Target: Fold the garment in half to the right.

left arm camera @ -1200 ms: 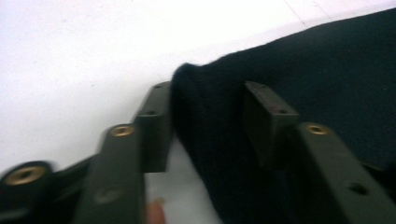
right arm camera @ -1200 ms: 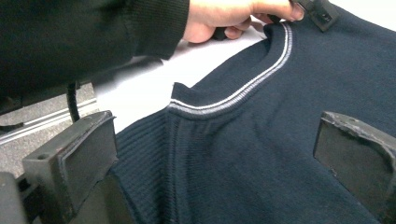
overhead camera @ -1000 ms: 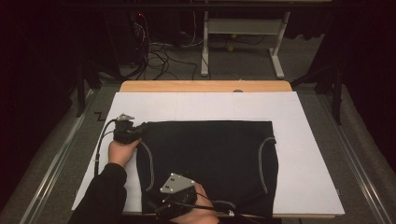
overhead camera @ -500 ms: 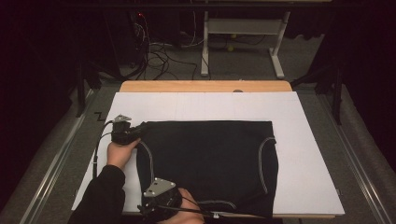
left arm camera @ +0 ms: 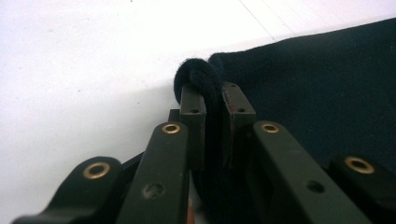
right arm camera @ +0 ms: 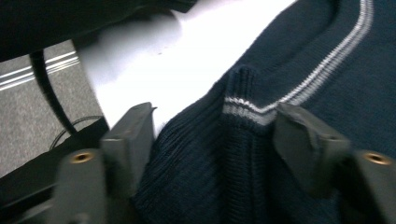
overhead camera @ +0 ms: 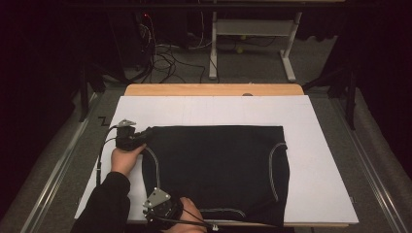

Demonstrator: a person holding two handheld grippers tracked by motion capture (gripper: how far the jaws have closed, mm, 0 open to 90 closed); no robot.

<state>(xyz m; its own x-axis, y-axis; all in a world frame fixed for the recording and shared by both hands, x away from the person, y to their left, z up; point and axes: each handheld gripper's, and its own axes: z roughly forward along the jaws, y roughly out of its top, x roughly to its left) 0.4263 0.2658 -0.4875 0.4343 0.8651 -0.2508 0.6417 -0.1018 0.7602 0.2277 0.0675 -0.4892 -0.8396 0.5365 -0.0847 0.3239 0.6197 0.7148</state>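
A dark navy knit garment [overhead camera: 218, 165] with pale striped trim lies flat on the white board [overhead camera: 218, 109]. My left gripper [overhead camera: 144, 137] is at the garment's far-left corner. In the left gripper view it [left arm camera: 214, 100] is shut on a rolled fold of the dark cloth [left arm camera: 198, 74]. My right gripper [overhead camera: 154, 213] sits at the near-left corner by the board's front edge. In the right gripper view it [right arm camera: 219, 140] is open, and the ribbed, striped edge of the garment [right arm camera: 243, 112] lies between its fingers [right arm camera: 130, 135].
The white board rests on a wooden table [overhead camera: 214, 90]. Grey floor with metal rails runs along both sides, and my right gripper sits close to the board's front edge [overhead camera: 272, 223]. Cables and a white desk frame [overhead camera: 252, 29] stand beyond the table.
My right gripper has moved left along the garment's near edge toward its near-left corner. The left gripper has stayed at the far-left corner, shut on the cloth.
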